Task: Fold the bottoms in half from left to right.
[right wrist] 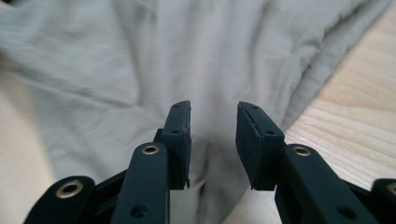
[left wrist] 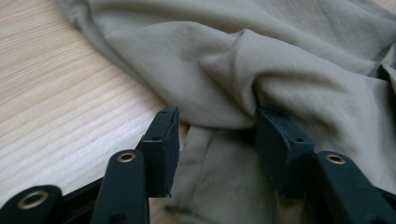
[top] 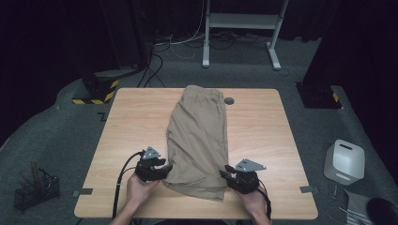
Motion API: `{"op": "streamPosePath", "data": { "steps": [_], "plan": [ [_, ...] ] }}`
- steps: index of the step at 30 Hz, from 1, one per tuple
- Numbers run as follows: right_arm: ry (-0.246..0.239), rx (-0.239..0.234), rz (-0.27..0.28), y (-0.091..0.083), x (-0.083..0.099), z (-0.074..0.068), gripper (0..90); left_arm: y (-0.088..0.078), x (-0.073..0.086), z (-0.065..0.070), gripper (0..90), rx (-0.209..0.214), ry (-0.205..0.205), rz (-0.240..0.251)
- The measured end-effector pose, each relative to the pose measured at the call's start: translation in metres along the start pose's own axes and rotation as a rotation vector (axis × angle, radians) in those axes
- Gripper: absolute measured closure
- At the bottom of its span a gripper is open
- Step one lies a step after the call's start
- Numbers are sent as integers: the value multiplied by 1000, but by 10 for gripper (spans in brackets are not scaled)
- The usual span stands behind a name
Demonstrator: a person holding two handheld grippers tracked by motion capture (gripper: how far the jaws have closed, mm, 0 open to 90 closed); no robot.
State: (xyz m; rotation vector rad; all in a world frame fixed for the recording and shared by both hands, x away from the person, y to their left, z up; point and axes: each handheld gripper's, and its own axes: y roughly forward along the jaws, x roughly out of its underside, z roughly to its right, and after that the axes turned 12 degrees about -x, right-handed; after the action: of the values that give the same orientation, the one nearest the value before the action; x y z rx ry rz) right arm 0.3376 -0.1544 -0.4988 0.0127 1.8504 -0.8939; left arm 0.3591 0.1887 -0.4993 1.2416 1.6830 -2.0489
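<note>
Left tool (top: 165, 168) sits at the near left corner of the shorts (top: 199, 136), jaws parted, a fold of cloth bunched between them but not pinched. My right tool (top: 224, 172) is at the near right corner, jaws likewise apart over the fabric, gripping nothing. Tan shorts lie flat down the middle of the desk (top: 131, 122), waistband at the far edge, leg hems nearest me. A hand (top: 141, 187) backs each tool from the desk's near edge.

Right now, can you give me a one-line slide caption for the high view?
Both grippers, left and right, sit open at the near hem of tan shorts laid flat on a wooden table.
</note>
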Motion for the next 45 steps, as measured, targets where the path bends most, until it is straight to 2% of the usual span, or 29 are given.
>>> {"op": "streamPosePath", "data": {
  "steps": [3, 5, 7, 9, 11, 15, 17, 18, 20, 23, 25, 27, 30, 33, 36, 38, 40, 42, 45],
  "plan": [
    [34, 33, -78, 21, -3, 7, 652, 12, -3, 4, 494, -10, 4, -19],
    [32, 53, -115, 32, -3, 10, 657, 23, -5, 5, 496, -24, 3, -39],
    [17, 70, -115, 39, -5, 16, 683, 31, -8, 7, 504, -49, 15, -21],
    [-16, 100, -127, 45, -11, 24, 692, 39, -17, 9, 536, -88, 60, -22],
    [-13, 107, -136, 52, -20, 38, 692, 47, -25, 10, 552, -99, 61, -21],
    [14, 154, -177, 63, -40, 65, 680, 64, -44, 6, 556, -115, 53, -35],
    [41, 169, -193, 66, -48, 76, 655, 66, -49, 5, 586, -125, 62, -47],
    [49, 171, -204, 66, -50, 78, 646, 64, -50, 5, 628, -129, 65, -38],
    [64, 180, -201, 61, -50, 77, 620, 55, -48, 3, 674, -111, 53, -19],
    [86, 152, -134, 46, -46, 69, 625, 37, -44, 0, 687, -74, 26, 16],
    [81, 140, -114, 36, -44, 61, 628, 27, -42, 0, 652, -53, 17, 42],
    [76, 136, -117, 33, -42, 57, 635, 14, -40, 2, 598, -33, 14, 77],
    [84, 119, -152, 35, -39, 57, 657, 6, -37, 8, 529, 0, 35, 75],
    [90, 108, -169, 38, -33, 57, 714, 6, -31, 16, 512, -14, 79, 49],
    [94, 85, -166, 37, -27, 56, 788, 15, -24, 18, 503, -23, 89, 5],
    [77, 80, -159, 34, -25, 54, 851, 23, -18, 19, 488, -41, 94, -23],
    [52, 91, -142, 29, -25, 50, 877, 27, -14, 20, 461, -49, 90, -40],
    [29, 90, -116, 21, -24, 45, 879, 29, -10, 20, 452, -49, 79, -40],
    [3, 87, -90, 10, -20, 35, 879, 29, -9, 22, 453, -58, 86, -35]
  ]
}}
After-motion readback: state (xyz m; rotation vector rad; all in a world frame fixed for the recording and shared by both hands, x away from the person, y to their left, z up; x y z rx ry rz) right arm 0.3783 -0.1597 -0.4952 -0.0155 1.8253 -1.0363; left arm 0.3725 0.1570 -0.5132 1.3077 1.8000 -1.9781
